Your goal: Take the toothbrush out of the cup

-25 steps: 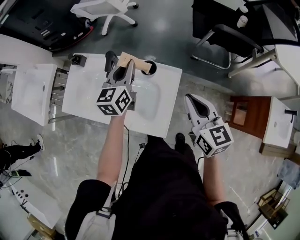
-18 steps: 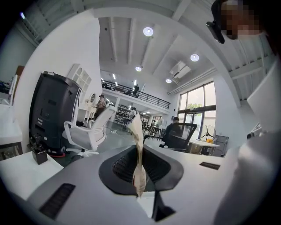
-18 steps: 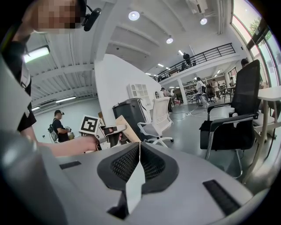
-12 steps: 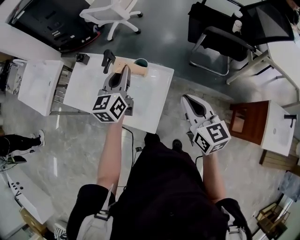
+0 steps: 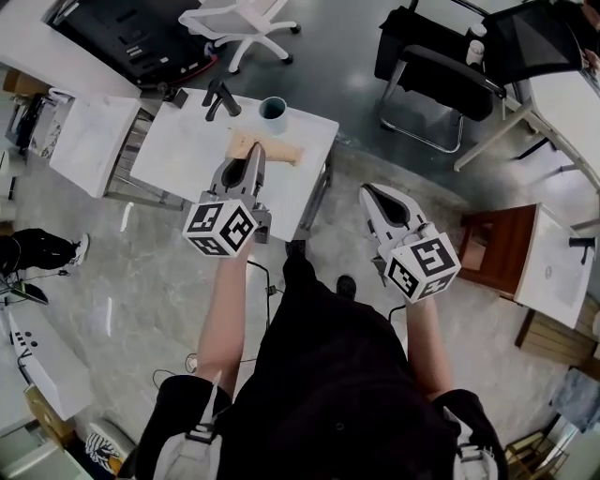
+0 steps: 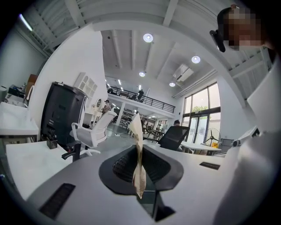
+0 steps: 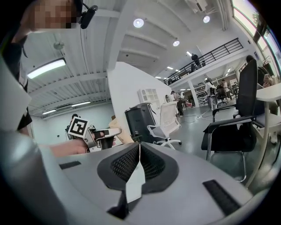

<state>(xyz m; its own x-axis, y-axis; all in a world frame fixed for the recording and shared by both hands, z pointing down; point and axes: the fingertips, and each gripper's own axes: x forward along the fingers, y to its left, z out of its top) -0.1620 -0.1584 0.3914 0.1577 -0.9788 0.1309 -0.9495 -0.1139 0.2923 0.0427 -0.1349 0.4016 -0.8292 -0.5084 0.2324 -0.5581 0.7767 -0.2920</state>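
A pale blue cup (image 5: 273, 110) stands at the far edge of the white sink counter (image 5: 183, 150). My left gripper (image 5: 254, 150) hovers above the counter's near half, shut on a flat tan toothbrush pack (image 5: 279, 152) that lies apart from the cup. In the left gripper view the pack (image 6: 138, 132) shows edge-on, pinched between the jaws of that gripper (image 6: 139, 154). My right gripper (image 5: 373, 192) hangs over the floor to the right of the counter, shut with nothing in it. Its pads meet in a thin line in the right gripper view (image 7: 138, 151).
A black tap (image 5: 220, 97) stands left of the cup. A second white basin (image 5: 89, 141) sits further left. A black office chair (image 5: 441, 70) and a white chair (image 5: 239, 19) stand beyond, and a wooden vanity (image 5: 492, 248) at the right.
The person has stepped back from the counter. My left gripper drew the pack away from the cup, which now stands alone. Both grippers have moved toward the person.
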